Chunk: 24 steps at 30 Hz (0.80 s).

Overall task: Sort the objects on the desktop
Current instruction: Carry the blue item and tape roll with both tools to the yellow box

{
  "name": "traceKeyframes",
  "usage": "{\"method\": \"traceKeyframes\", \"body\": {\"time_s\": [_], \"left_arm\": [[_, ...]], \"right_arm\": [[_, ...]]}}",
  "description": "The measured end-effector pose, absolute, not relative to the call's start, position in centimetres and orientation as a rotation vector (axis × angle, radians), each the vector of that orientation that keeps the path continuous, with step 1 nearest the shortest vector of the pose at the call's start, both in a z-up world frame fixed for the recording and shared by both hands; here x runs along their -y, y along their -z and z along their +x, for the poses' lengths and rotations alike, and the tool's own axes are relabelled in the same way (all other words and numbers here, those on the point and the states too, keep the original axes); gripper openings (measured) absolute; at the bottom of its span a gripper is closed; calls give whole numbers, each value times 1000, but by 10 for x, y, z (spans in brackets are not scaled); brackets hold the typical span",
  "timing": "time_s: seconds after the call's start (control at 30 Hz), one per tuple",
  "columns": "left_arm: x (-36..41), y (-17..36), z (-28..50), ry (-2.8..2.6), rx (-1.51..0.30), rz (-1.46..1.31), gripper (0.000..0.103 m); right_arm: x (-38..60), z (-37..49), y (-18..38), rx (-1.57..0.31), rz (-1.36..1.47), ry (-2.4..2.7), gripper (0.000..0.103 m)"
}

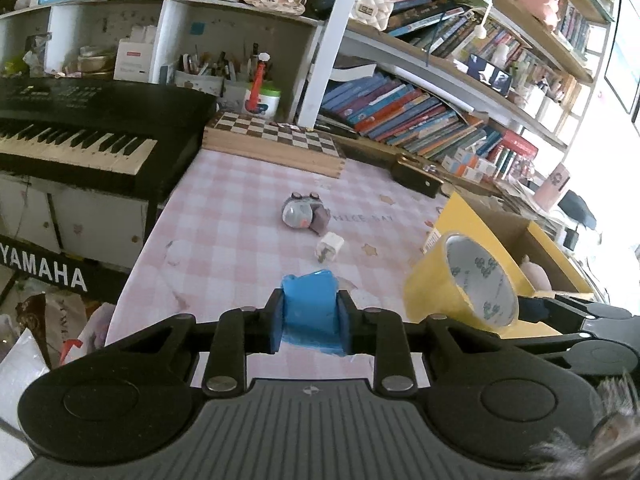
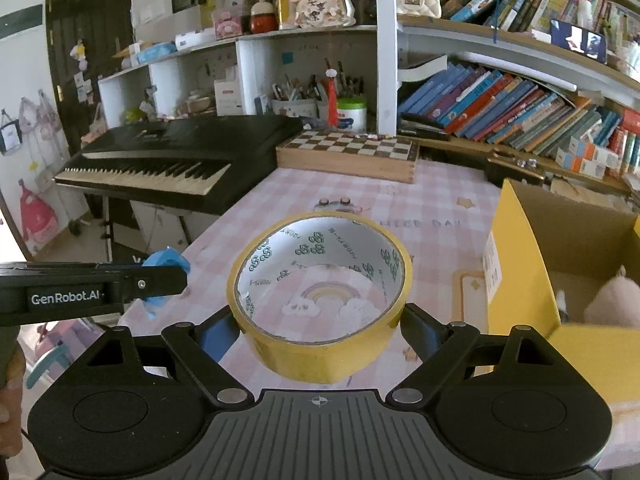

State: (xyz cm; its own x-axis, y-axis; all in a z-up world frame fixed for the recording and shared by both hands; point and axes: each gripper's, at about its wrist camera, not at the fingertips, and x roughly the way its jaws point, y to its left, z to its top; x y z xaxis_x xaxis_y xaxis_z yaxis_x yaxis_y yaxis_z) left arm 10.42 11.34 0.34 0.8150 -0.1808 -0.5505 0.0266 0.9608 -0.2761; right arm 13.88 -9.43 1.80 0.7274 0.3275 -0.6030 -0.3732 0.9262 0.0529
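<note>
A desk (image 1: pixel 224 216) with a keyboard (image 1: pixel 80 120) along its left edge and a chessboard box (image 1: pixel 276 140) at the back, below bookshelves (image 1: pixel 440 112). Mid-desk lies a small toy (image 1: pixel 298 212), with a charger plug (image 1: pixel 330 246) just in front of it. An open cardboard box (image 2: pixel 516 264) stands on the right. The left gripper (image 1: pixel 310 320) holds a folded packet (image 1: pixel 310 300); to its right, the right gripper (image 2: pixel 320 320) holds a tape roll (image 2: pixel 320 292), beside the box.

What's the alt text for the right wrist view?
The right tool grips a wide roll of yellow tape above a pink checked tablecloth, beside an open yellow cardboard box on its right. At left, the left tool holds a small blue tape roll; a black keyboard and wooden chessboard sit behind.
</note>
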Motion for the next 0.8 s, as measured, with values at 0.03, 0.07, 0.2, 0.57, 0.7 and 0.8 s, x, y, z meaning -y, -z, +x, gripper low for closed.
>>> {"method": "traceKeyframes", "body": {"time_s": [0.03, 0.07, 0.2, 0.57, 0.7, 0.8], "left_arm": [[-115, -4, 98, 111, -609, -263, 24], [-116, -5, 93, 110, -608, -263, 24], [-118, -7, 73, 114, -604, -257, 24], [-110, -7, 34, 180, -610, -233, 24], [-99, -5, 27, 224, -623, -220, 24], [-90, -4, 23, 261, -629, -204, 24]], "right_arm": [[94, 134, -18, -652, -72, -386, 89], [94, 128, -17, -654, -70, -385, 89], [94, 109, -15, -663, -51, -374, 89], [103, 63, -12, -680, -13, -334, 89], [111, 49, -9, -694, 5, -303, 89], [117, 43, -8, -706, 23, -277, 89]]}}
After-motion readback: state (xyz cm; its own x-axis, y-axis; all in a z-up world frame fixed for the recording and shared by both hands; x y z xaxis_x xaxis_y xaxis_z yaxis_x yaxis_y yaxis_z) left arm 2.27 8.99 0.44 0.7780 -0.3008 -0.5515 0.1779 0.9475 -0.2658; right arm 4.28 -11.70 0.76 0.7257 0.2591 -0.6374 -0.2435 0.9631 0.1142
